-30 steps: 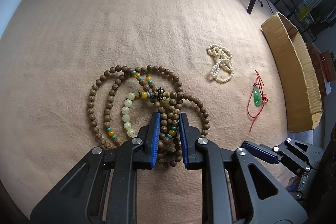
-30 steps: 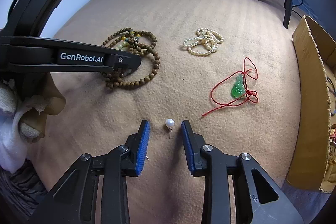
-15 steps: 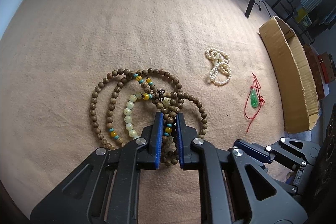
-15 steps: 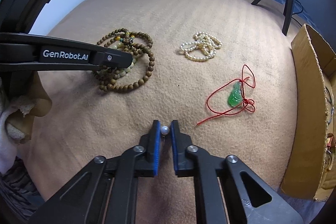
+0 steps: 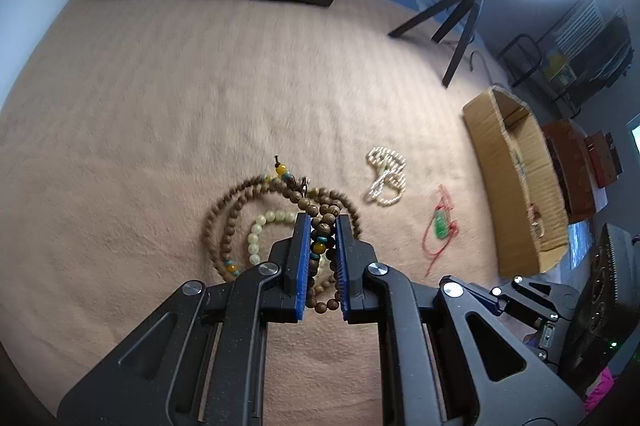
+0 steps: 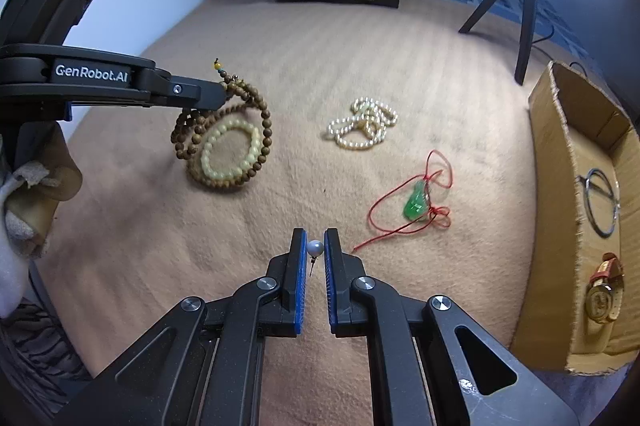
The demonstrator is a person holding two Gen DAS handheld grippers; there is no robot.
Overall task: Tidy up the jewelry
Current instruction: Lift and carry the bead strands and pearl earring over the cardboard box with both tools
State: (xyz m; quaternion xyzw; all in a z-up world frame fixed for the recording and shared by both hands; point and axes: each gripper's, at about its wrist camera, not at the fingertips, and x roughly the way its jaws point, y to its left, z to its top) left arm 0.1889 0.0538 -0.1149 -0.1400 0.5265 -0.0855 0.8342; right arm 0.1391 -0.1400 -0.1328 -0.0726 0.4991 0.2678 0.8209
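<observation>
Clamping round brown wooden prayer beads (image 5: pixel 322 226), the left gripper (image 5: pixel 322 238) lifts strands off the ribbed tan blanket (image 5: pixel 160 106). Nearer right, the right gripper (image 6: pixel 315 250) pinches a smooth white pearl stud earring (image 6: pixel 315 248).

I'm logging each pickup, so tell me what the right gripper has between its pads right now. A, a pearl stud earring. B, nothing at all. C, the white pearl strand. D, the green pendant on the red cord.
A: the right gripper is shut on the pearl stud earring, its pin hanging below, while the green pendant and white pearl strand lie on the blanket.
</observation>
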